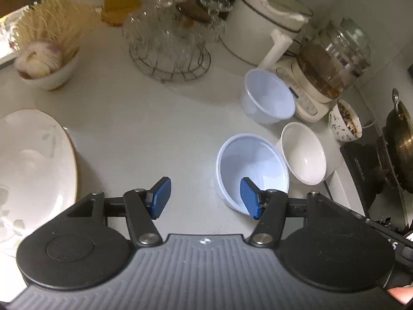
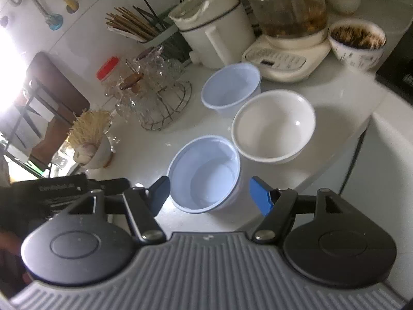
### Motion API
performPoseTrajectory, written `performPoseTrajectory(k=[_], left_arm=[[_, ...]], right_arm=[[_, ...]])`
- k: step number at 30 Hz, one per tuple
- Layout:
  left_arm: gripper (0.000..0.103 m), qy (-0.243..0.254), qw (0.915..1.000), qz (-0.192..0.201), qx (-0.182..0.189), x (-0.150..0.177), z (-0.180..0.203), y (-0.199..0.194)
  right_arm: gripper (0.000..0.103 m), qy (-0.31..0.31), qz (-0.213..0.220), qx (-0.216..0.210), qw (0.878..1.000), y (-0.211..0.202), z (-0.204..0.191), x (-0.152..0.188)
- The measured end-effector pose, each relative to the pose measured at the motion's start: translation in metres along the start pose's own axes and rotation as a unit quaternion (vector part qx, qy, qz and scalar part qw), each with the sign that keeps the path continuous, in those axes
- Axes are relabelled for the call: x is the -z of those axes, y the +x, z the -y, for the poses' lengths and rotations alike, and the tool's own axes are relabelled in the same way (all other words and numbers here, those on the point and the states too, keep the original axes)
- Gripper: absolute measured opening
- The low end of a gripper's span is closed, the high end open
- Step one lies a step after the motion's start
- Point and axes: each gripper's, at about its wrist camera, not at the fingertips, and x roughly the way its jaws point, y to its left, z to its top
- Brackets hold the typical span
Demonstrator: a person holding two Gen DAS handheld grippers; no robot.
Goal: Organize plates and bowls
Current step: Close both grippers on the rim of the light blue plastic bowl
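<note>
Two pale blue plastic bowls and a white ceramic bowl stand on the white counter. The near blue bowl (image 1: 251, 165) (image 2: 206, 171) sits beside the white bowl (image 1: 304, 152) (image 2: 273, 125); the far blue bowl (image 1: 268, 95) (image 2: 231, 85) is behind them. A large white plate (image 1: 33, 162) lies at the left. My left gripper (image 1: 205, 199) is open, its right finger over the near blue bowl's rim. My right gripper (image 2: 209, 196) is open, its fingers on either side of the near blue bowl, not touching it.
A bowl of garlic and sprouts (image 1: 44, 59) (image 2: 90, 142), a wire stand of glassware (image 1: 167, 41) (image 2: 155, 90), a white pot (image 1: 265, 23) (image 2: 214, 28), a glass kettle on its base (image 1: 327, 69) (image 2: 286, 33) and a patterned bowl (image 1: 346, 122) (image 2: 357, 44) crowd the back. A wok (image 1: 400, 139) is at right.
</note>
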Motion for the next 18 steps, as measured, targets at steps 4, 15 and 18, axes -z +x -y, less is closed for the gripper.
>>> performPoseTrajectory(k=[4,15,18], left_arm=[[0.064,-0.002,0.9999,-0.010,0.007,-0.002,0.002,0.016],[0.048,-0.036,0.9983,-0.021,0.040,-0.010,-0.008,0.059],[0.035,-0.043,0.9979,-0.028,0.038,-0.010,-0.010,0.071]], right_arm=[[0.054,0.012,-0.020,0.004,1.000,0.024,0.008,0.004],[0.032,0.018,-0.033,0.015,0.999,0.060,0.024,-0.003],[0.025,0.020,-0.039,0.014,0.999,0.066,0.026,-0.004]])
